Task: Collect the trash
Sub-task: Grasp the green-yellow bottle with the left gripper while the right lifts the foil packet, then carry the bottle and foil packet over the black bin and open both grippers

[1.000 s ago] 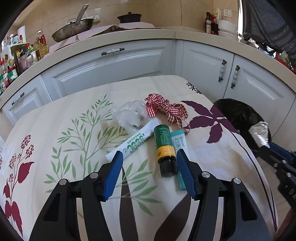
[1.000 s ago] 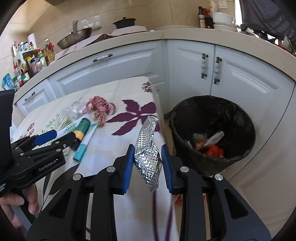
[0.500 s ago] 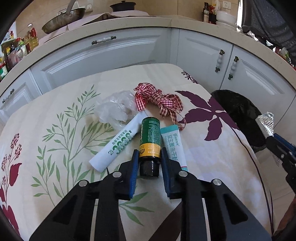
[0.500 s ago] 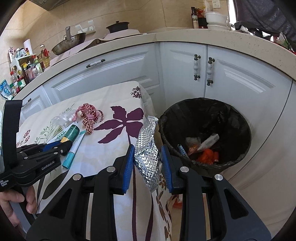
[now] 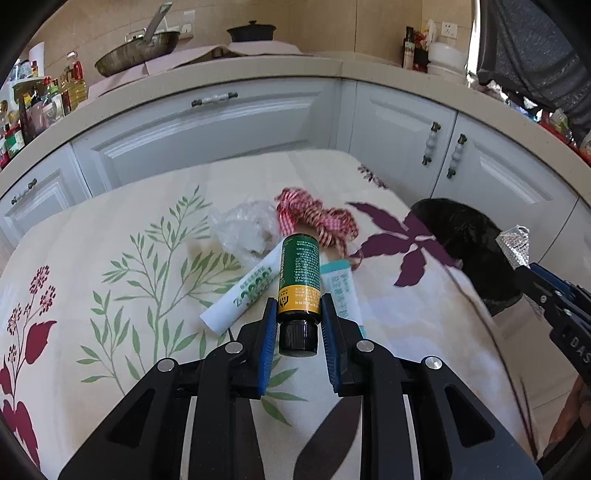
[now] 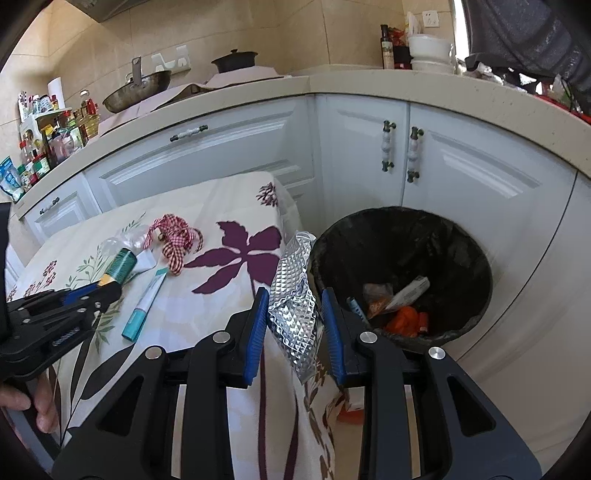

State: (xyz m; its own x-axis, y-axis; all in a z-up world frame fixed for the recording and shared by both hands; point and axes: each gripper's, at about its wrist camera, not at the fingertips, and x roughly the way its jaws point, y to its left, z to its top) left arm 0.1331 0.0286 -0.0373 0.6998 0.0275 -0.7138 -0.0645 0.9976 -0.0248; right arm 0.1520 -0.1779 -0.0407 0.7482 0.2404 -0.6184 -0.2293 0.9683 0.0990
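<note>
My left gripper (image 5: 298, 325) is shut on a green and yellow bottle (image 5: 299, 275) with a black cap, lifted a little off the floral tablecloth (image 5: 110, 295). Under it lie a white tube (image 5: 240, 295), a teal tube (image 5: 341, 291), a clear plastic wrapper (image 5: 245, 230) and a red checked ribbon (image 5: 317, 218). My right gripper (image 6: 295, 325) is shut on a silver foil wrapper (image 6: 295, 295), held at the table's right edge beside the black trash bin (image 6: 399, 236). The bin holds several pieces of trash (image 6: 402, 306).
White kitchen cabinets (image 6: 258, 147) wrap around behind the table and bin. The counter holds a pan (image 5: 136, 51), a pot (image 5: 251, 31) and bottles (image 5: 44, 99). The bin (image 5: 465, 243) stands on the floor right of the table.
My left gripper closed on the green bottle and raised it off the cloth. My right gripper carried the foil wrapper to the right, closer to the bin.
</note>
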